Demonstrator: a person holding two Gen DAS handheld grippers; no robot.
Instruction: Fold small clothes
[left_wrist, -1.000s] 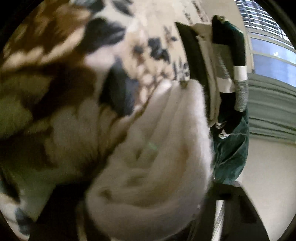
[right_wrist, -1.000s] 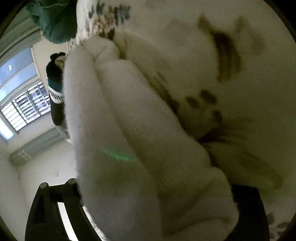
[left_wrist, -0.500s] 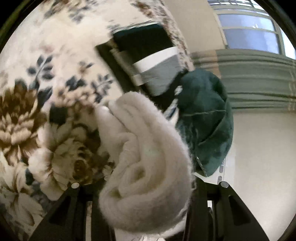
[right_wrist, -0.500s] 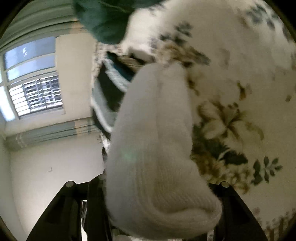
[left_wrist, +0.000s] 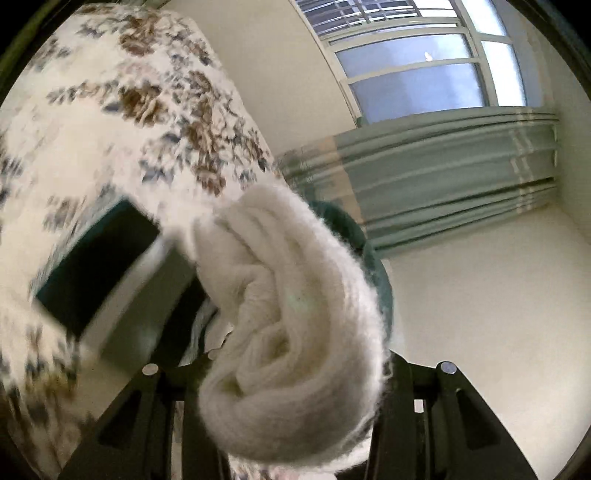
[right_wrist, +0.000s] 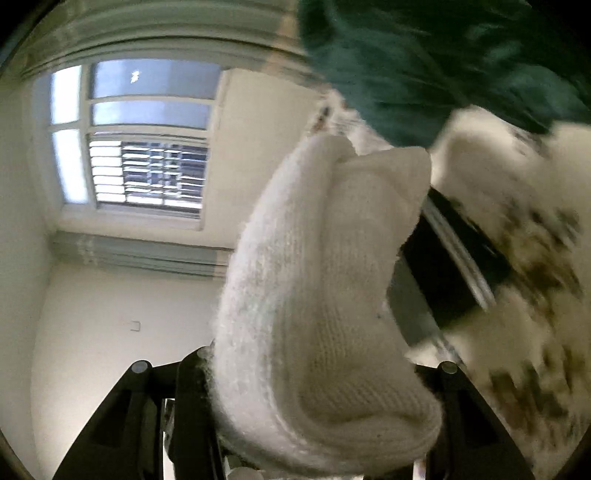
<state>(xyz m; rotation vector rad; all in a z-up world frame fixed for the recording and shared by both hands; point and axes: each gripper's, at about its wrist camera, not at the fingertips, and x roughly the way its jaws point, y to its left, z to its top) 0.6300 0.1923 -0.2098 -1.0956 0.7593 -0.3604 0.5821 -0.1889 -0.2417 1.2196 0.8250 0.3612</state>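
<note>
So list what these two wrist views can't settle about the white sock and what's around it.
- Left wrist: the white sock fills the space between the jaws and hides the fingertips, so the contact is unseen.
- Right wrist: same; the sock covers the jaws' inner faces.
- Both: whether it is one sock or a pair is unclear.
- Both: motion blur smears the floral sheet; the striped dark item can't be identified.
- Right wrist: the green cloth is cut off by the top edge.
</note>
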